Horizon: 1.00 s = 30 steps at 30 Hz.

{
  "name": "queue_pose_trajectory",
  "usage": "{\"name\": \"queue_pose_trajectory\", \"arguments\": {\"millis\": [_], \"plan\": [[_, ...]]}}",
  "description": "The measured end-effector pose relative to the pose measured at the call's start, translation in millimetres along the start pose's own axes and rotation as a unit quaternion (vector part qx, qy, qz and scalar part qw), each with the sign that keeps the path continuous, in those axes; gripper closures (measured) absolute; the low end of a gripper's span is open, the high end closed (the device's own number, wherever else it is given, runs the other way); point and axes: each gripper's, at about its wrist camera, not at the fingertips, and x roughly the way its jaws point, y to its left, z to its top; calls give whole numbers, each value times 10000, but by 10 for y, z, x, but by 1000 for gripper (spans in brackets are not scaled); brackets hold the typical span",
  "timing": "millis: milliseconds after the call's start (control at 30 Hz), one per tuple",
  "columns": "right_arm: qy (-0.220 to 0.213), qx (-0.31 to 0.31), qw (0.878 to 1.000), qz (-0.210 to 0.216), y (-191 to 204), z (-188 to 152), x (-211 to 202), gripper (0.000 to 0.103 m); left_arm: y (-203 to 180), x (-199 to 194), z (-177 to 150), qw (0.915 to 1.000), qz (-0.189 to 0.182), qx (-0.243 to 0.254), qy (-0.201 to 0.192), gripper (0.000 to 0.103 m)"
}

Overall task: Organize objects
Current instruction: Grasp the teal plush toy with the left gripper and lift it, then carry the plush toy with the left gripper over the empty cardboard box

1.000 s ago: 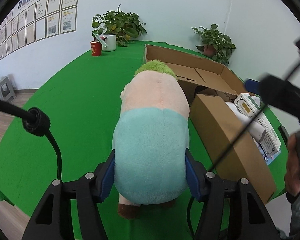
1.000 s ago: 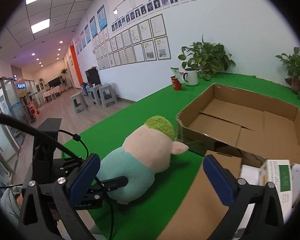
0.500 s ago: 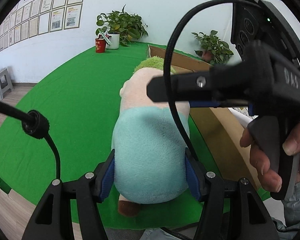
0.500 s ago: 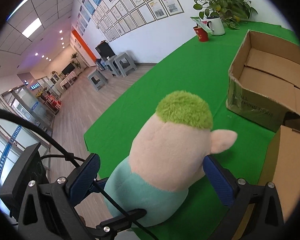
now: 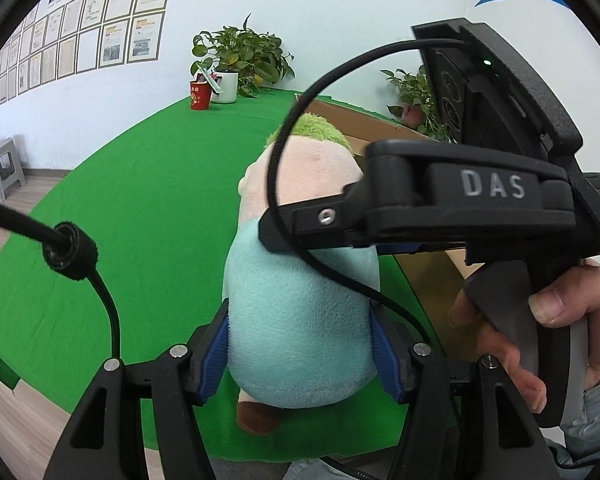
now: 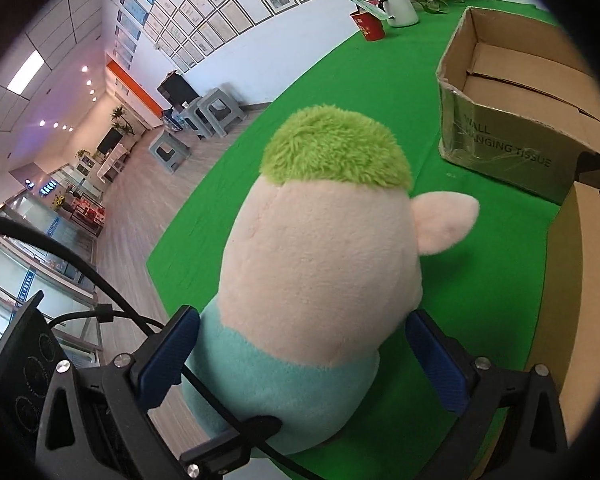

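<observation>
Plush toy (image 5: 300,320) lies at centre frame on the green table cloth (image 5: 140,208). Left gripper (image 5: 300,348) is clamped on its teal body, blue pads (image 5: 214,360) pressing both sides. Right gripper (image 6: 308,356) straddles the toy near the neck – jaws apart, right pad clear of the fabric. Open cardboard box (image 6: 500,120) sits upper right – apart from the toy.

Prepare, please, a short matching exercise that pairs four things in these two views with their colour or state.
Things:
1. plush toy
2. red cup
3. printed cardboard box
4. left gripper

States:
a. open-topped, empty as far as visible
b. shut on the toy's teal body
c. beside the white plant pot
d. green tuft on its head

Pairs: 1-d, 2-c, 3-a, 4-b
</observation>
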Motion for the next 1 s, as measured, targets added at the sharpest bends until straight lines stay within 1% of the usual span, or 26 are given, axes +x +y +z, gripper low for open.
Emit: {"name": "queue_pose_trajectory", "arguments": {"millis": [100, 133, 200, 267, 333, 433, 533, 667, 733, 900, 1000], "plan": [[-26, 13, 10000, -32, 2, -42, 33, 2, -54, -6, -3, 10000, 33, 20, -7, 43], [-28, 38, 10000, 5, -17, -43, 28, 6, -87, -12, -7, 9999, 78, 67, -20, 43], [-60, 27, 10000, 27, -30, -64, 57, 9, -137, -24, -16, 9998, 144, 134, -41, 44], [-165, -11, 9999, 2, -28, -89, 27, 13, -177, -42, -19, 9996, 184, 189, -50, 44], [-287, -2, 9996, -5, -35, -127, -17, 19, -209, -54, -5, 9995, 196, 223, -53, 44], [-502, 3, 9987, -29, -3, -124, -39, 23, -342, -95, 46, 9990, 227, 362, -134, 44], [-832, -42, 9965, -61, -20, -122, -214, 26, -499, -111, 208, 9978, 208, 545, -313, 44], [-1392, -185, 9898, -241, 51, -82, -517, 27, -734, -144, 439, 9943, 145, 822, -662, 44], [-1631, -208, 9860, -286, 35, -73, -682, 28, -877, -181, 566, 9917, 93, 947, -862, 44], [-2240, -363, 9729, -438, 28, 18, -1171, 28, -1237, -307, 884, 9814, -18, 1247, -1459, 44], [-2529, -464, 9647, -570, 52, 118, -1404, 28, -1396, -346, 1072, 9772, -164, 1342, -1637, 44]]}}
